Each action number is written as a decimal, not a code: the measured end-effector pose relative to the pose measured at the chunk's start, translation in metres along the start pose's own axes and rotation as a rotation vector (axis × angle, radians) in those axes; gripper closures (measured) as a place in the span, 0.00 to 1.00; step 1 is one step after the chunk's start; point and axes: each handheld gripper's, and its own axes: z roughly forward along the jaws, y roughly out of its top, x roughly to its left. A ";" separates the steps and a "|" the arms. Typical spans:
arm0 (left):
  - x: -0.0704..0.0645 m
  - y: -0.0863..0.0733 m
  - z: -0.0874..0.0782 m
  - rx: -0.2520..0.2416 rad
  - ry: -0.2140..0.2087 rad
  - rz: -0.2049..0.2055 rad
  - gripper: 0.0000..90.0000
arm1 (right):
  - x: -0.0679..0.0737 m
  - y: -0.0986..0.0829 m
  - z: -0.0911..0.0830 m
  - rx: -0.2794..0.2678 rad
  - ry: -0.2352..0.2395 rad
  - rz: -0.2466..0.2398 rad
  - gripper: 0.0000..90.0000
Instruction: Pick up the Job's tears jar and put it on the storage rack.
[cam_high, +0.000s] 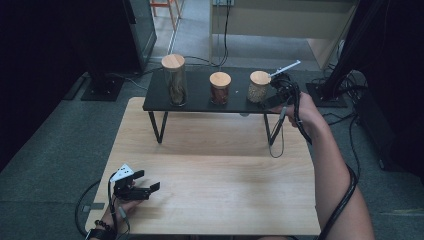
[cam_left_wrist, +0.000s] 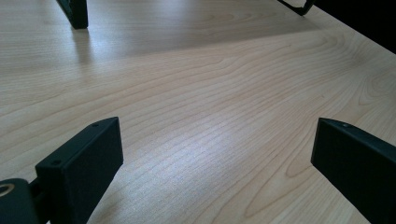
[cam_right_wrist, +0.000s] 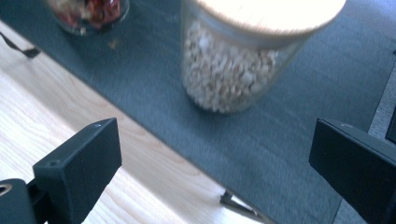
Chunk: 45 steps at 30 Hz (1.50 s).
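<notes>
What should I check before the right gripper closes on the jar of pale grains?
1. Right gripper open: ok, jaws wide apart.
2. Jar of pale grains ahead of the jaws: ok, but not yet between them.
3. Jar upright, lid on: ok.
4. Gap to the red-filled jar: ok, they stand apart.
5. Jar well seated on the black shelf: ok.
6. Left gripper out of the way: ok, open over the table.

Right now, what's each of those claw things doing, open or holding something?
Left gripper: open, holding nothing, over the table.
Right gripper: open, holding nothing, facing the pale-grain jar.
</notes>
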 end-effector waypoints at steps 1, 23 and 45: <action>0.000 0.000 0.000 0.001 0.000 0.001 0.02 | 0.001 -0.002 0.000 0.004 -0.003 -0.002 0.02; -0.001 -0.001 -0.001 -0.005 0.003 0.002 0.02 | 0.032 -0.034 -0.007 0.101 0.040 -0.134 0.02; -0.002 -0.003 -0.002 -0.015 0.004 -0.003 0.02 | 0.054 -0.102 -0.006 0.118 0.104 -0.150 0.02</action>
